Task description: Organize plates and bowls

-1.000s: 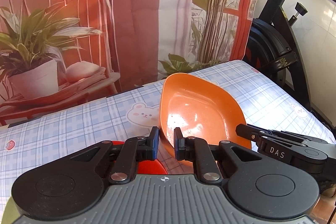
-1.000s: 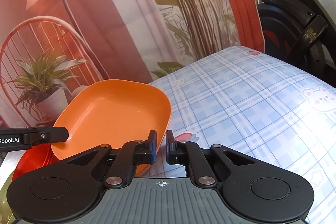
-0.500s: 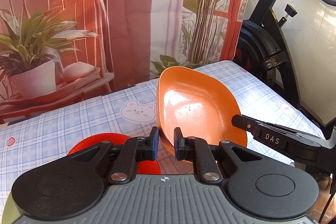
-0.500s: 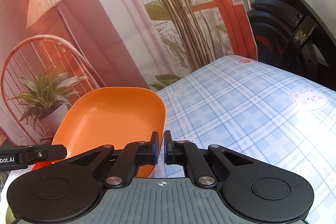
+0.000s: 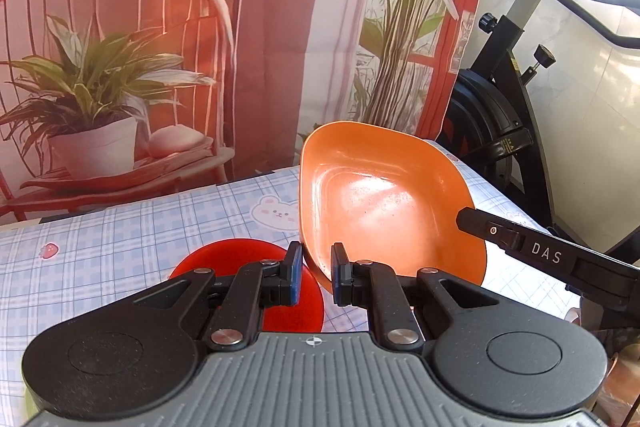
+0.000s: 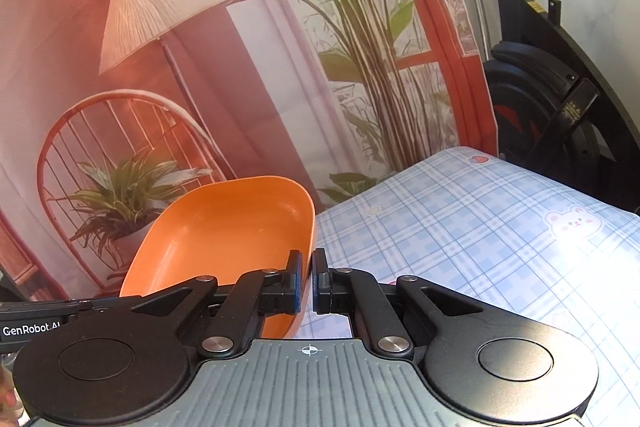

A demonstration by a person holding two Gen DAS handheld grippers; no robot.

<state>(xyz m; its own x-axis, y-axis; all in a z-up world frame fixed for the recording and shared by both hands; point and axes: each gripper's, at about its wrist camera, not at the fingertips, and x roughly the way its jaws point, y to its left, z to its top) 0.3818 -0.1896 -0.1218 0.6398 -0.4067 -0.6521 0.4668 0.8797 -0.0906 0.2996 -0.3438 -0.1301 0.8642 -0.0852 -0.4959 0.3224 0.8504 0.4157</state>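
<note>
An orange squarish bowl (image 5: 384,203) is held tilted above the table between both grippers. My left gripper (image 5: 316,277) is shut on its near-left rim. My right gripper (image 6: 306,281) is shut on its right rim; the bowl (image 6: 224,239) fills the left of the right wrist view. The right gripper's body shows at the right of the left wrist view (image 5: 552,259). A red round plate (image 5: 248,271) lies flat on the table below the left gripper, partly hidden by its fingers.
The table wears a blue plaid cloth (image 6: 480,235) with bear prints. A printed backdrop (image 5: 160,47) hangs behind the table. A black exercise bike (image 5: 504,131) stands off the table's right end.
Both grippers have lifted the orange bowl higher above the table. More of the red plate now shows beneath the left gripper.
</note>
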